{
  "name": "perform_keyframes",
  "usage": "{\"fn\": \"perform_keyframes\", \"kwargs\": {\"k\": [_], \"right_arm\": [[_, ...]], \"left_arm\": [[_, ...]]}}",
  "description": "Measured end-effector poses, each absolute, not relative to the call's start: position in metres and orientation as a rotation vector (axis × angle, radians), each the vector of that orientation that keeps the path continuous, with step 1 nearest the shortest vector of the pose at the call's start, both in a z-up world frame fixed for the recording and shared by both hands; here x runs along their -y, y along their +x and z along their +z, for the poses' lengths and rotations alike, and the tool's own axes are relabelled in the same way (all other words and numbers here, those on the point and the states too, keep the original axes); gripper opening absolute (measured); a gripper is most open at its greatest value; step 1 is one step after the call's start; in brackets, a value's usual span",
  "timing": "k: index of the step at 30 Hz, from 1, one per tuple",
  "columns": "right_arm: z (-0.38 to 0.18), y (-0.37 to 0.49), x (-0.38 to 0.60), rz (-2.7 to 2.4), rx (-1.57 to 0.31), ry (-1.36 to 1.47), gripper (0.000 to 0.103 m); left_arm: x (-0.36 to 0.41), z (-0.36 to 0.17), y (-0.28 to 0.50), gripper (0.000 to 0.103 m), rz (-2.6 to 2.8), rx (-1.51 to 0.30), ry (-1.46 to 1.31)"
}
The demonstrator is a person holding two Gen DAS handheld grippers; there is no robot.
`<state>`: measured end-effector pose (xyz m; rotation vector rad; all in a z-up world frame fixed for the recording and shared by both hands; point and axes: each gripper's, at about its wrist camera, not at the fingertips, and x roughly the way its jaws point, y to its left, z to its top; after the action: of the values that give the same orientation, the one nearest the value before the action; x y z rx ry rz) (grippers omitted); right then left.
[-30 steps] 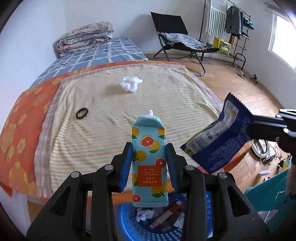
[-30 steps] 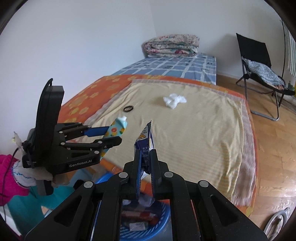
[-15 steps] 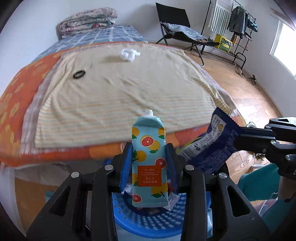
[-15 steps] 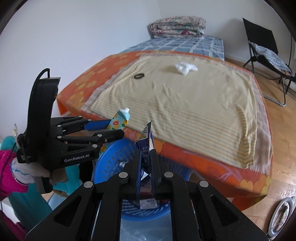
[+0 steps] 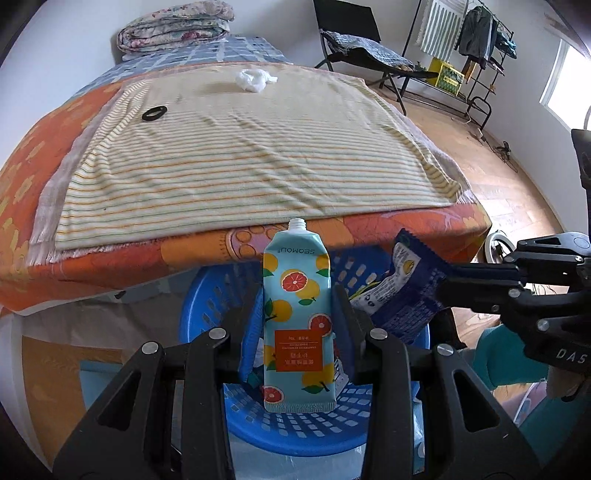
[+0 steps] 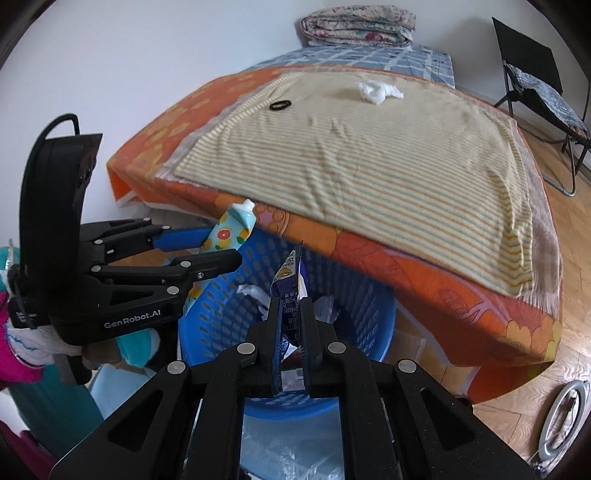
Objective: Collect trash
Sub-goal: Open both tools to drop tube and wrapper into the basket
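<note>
My left gripper (image 5: 297,328) is shut on a light blue tube with orange fruit print (image 5: 295,325) and holds it upright over the blue plastic basket (image 5: 207,306). The tube also shows in the right wrist view (image 6: 231,230). My right gripper (image 6: 290,321) is shut on a dark blue snack wrapper (image 6: 290,273), also over the basket (image 6: 221,314); the wrapper shows in the left wrist view (image 5: 402,291). The basket holds crumpled paper and other trash. A white crumpled tissue (image 5: 255,78) and a black ring (image 5: 154,113) lie on the bed's striped blanket.
The bed (image 5: 110,258) with an orange sheet stands just behind the basket. Folded quilts (image 5: 173,27) lie at its far end. A black folding chair (image 5: 354,40) and a clothes rack (image 5: 476,44) stand on the wooden floor at the right.
Both grippers have moved down and back from over the bed. They now hold the tube and the wrapper above the blue basket, which fills more of both views.
</note>
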<state>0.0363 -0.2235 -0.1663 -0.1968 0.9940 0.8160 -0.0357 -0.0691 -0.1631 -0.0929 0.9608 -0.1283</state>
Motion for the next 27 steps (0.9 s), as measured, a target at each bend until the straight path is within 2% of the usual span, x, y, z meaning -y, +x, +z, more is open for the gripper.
{"fn": "perform_keyframes", "kwargs": {"k": [18,19,20,21,22,25,27], "right_arm": [[-0.186,0.045,0.225,0.767,-1.083,-0.191,0.008],[-0.187,0.046,0.225,0.762,-1.088,-0.191,0.009],[-0.187,0.046,0.225,0.759,-1.092,-0.190,0.009],[-0.188,0.047,0.225,0.756,-1.097,-0.189,0.011],[-0.189,0.048,0.225,0.752,-1.102,-0.189,0.012],[-0.190,0.049,0.226,0.745,-1.110,-0.179,0.030],[-0.189,0.050,0.227,0.742,-1.103,-0.173,0.040]], "left_arm": [[0.074,-0.181,-0.037,0.037,-0.130,-1.027,-0.091],[0.074,-0.181,-0.036,0.039,-0.129,-1.030,-0.091],[0.073,-0.181,-0.036,0.047,-0.129,-1.030,-0.092],[0.073,-0.181,-0.037,0.054,-0.129,-1.028,-0.095],[0.072,-0.180,-0.037,0.056,-0.127,-1.021,-0.096],[0.073,-0.179,-0.037,0.057,-0.125,-1.018,-0.090],[0.072,-0.180,-0.038,0.066,-0.120,-1.017,-0.093]]}}
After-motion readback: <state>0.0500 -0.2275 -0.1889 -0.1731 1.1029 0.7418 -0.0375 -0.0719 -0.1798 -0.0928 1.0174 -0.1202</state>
